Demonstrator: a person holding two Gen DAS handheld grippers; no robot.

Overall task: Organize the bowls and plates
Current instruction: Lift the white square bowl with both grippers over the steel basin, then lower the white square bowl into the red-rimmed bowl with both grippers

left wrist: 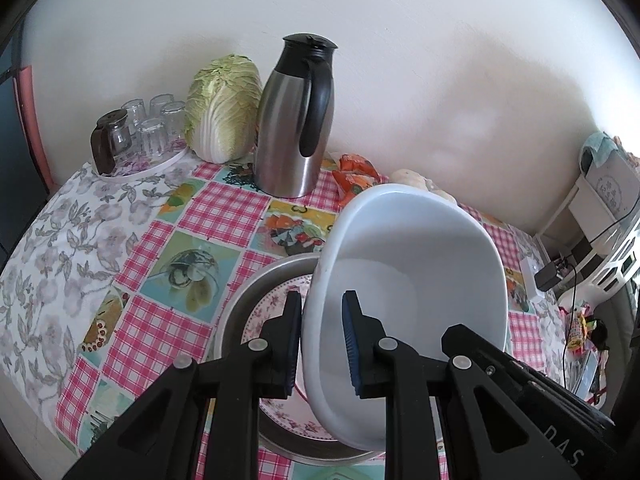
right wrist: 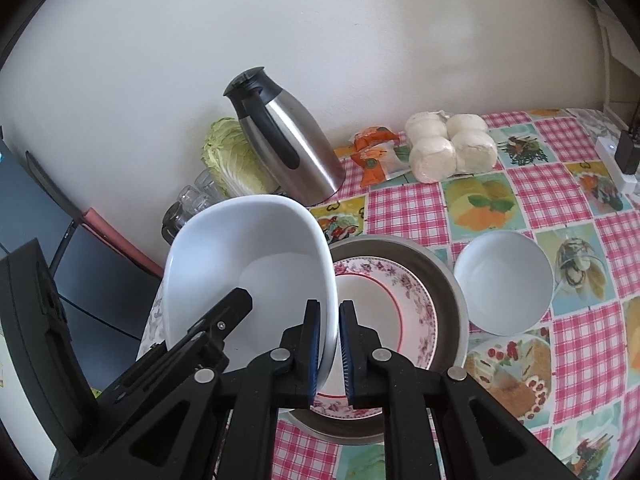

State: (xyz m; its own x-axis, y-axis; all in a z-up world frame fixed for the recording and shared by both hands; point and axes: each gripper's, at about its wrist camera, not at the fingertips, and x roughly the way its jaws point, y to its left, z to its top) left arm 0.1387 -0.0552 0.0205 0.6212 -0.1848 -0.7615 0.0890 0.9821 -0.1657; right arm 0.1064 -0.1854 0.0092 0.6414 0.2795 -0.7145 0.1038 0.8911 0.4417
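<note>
A: Left gripper (left wrist: pixel 322 346): how do the jaws stand?
B: Partly apart, straddling the near-left rim of the large white bowl (left wrist: pixel 408 264). The outer pad lies against the wall; a gap shows between the inner pad and the inside surface, so a firm clamp cannot be confirmed.

A: Right gripper (right wrist: pixel 329 350)?
B: Jaws narrow, pinching the right rim of the same large white bowl (right wrist: pixel 248 272), one blue pad on each side of the wall.

A: Position of that bowl?
B: Raised and tilted, mouth toward both cameras, above the left part of the metal basin (right wrist: pixel 448 276). It looks empty.

A: Contents of the basin?
B: A floral-rimmed plate (right wrist: pixel 384 308) with a red inner ring lies flat inside it. In the left wrist view the same plate (left wrist: pixel 272 304) shows beside the basin wall (left wrist: pixel 256 284).

A: Other tableware?
B: A small white bowl (right wrist: pixel 504 280) stands upright on the checked tablecloth (right wrist: pixel 404 208), just to the right of the basin.

A: Farther out?
B: By the wall: a steel thermos jug (left wrist: pixel 292 120), a napa cabbage (left wrist: pixel 222 106), upturned glasses (left wrist: pixel 154 124) on a tray, an orange packet (right wrist: pixel 374 152), and a bag of white buns (right wrist: pixel 450 146). A power strip (right wrist: pixel 614 162) lies at the table's far right edge
</note>
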